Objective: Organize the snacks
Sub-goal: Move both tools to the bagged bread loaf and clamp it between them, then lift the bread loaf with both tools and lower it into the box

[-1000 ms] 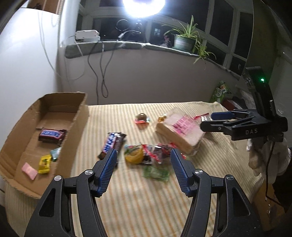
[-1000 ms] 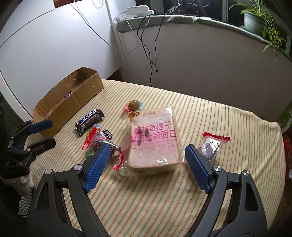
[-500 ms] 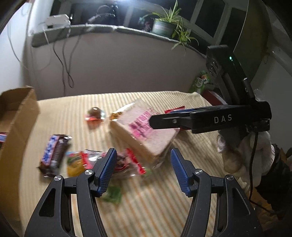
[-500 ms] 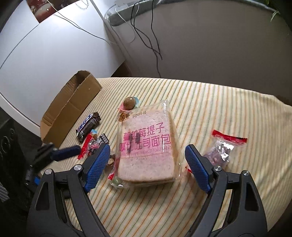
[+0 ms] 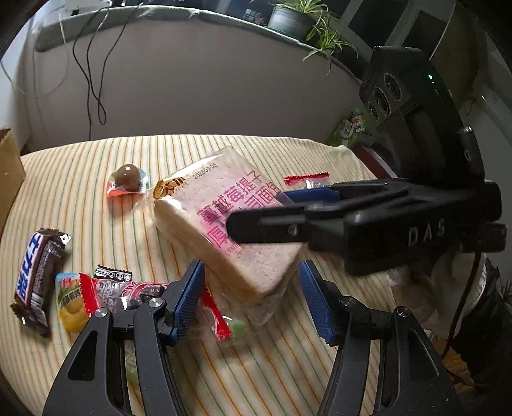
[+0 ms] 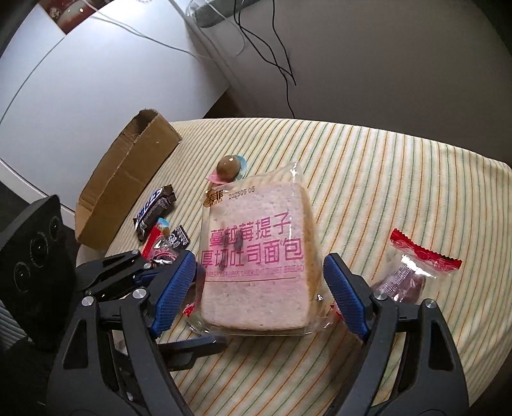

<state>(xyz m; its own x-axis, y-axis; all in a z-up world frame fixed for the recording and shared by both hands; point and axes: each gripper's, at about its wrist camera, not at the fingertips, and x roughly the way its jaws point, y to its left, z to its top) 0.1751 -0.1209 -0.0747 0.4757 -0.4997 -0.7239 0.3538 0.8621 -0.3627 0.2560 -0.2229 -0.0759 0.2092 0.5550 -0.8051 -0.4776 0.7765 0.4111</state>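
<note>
A bag of sliced toast bread (image 5: 220, 224) with pink lettering lies on the striped tablecloth; it also shows in the right wrist view (image 6: 256, 262). My left gripper (image 5: 252, 297) is open, its fingers at the bread's near corner. My right gripper (image 6: 260, 288) is open and straddles the bread's near end, one finger on each side. A Snickers bar (image 5: 32, 278), a chocolate ball (image 5: 128, 177) and a pile of small wrapped sweets (image 5: 121, 294) lie to the left. A red-topped sweet packet (image 6: 412, 272) lies right of the bread.
A brown cardboard box (image 6: 124, 179) stands at the table's left end, against a white wall. Black cables (image 5: 92, 80) hang down the back wall. A potted plant (image 5: 297, 22) sits on the sill. A green packet (image 5: 350, 128) lies beyond the far right table edge.
Both grippers have moved in on the bread. The left has swung right, away from the box, and come lower. The right has dropped so its fingers flank the loaf.
</note>
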